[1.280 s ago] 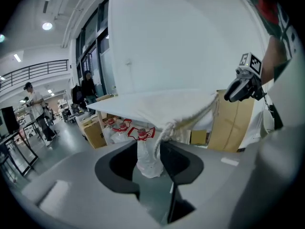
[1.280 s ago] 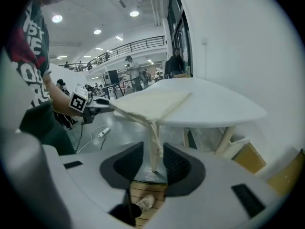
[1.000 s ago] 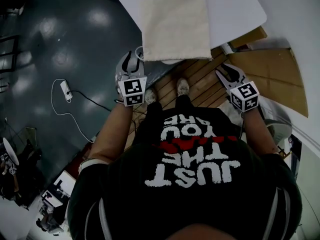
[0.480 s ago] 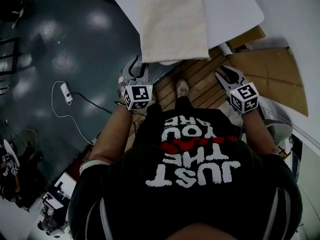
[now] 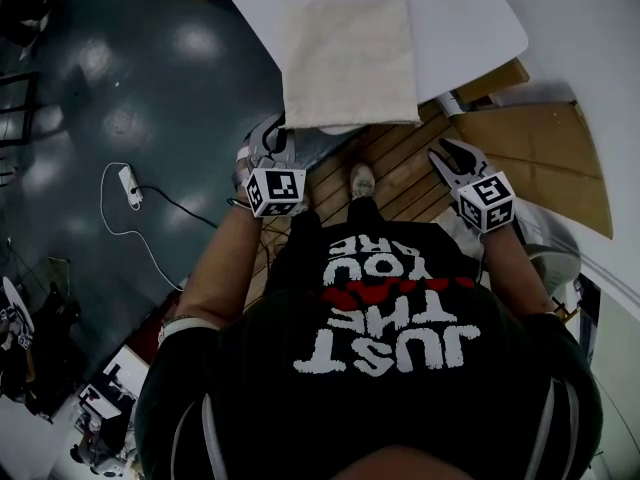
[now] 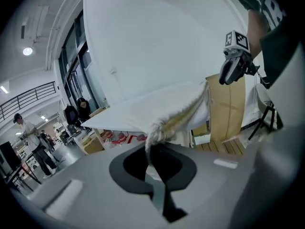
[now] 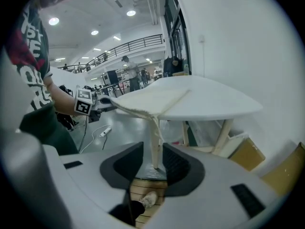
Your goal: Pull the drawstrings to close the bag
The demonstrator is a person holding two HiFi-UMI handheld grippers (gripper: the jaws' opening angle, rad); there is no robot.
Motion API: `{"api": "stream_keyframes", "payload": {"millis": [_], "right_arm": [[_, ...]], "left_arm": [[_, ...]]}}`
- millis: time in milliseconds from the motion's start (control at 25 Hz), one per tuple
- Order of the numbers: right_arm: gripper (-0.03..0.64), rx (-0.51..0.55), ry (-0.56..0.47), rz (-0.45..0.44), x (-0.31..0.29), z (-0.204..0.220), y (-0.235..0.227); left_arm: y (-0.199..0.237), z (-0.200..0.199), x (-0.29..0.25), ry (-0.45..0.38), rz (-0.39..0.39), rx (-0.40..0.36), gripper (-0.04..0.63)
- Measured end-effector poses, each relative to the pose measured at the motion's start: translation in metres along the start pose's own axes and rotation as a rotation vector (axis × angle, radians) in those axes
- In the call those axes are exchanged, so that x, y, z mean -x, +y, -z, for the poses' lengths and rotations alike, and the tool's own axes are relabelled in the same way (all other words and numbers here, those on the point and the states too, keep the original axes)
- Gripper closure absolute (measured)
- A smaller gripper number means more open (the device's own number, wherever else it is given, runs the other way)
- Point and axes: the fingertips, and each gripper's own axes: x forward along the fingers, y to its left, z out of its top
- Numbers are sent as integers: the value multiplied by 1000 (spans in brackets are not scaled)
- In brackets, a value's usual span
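The left gripper [image 5: 272, 133], jaws just closed, pinches the cream bag [image 5: 348, 58] by its left drawstring [image 6: 155, 130]; the right gripper [image 5: 445, 150] gapes around the right drawstring [image 7: 154, 142], apparently not gripping it, so the pulling remains.

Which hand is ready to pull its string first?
Left. The left tool is shut on the knotted drawstring; the right tool is open, with the other drawstring hanging ungripped between its jaws.
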Motion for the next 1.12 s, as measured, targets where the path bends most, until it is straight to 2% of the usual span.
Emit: {"api": "stream_keyframes", "payload": {"millis": [160, 560, 720, 1120], "right_arm": [[512, 3, -8, 7, -4, -5, 0], [512, 6, -23, 139, -20, -8, -7], [512, -25, -41, 160, -25, -8, -6], [471, 68, -58, 234, -54, -18, -3]], "left_arm": [[5, 5, 9, 19, -3, 0, 592], [41, 5, 12, 52, -125, 138, 592], [44, 8, 12, 68, -119, 141, 592], [31, 1, 15, 81, -89, 126, 592]]}}
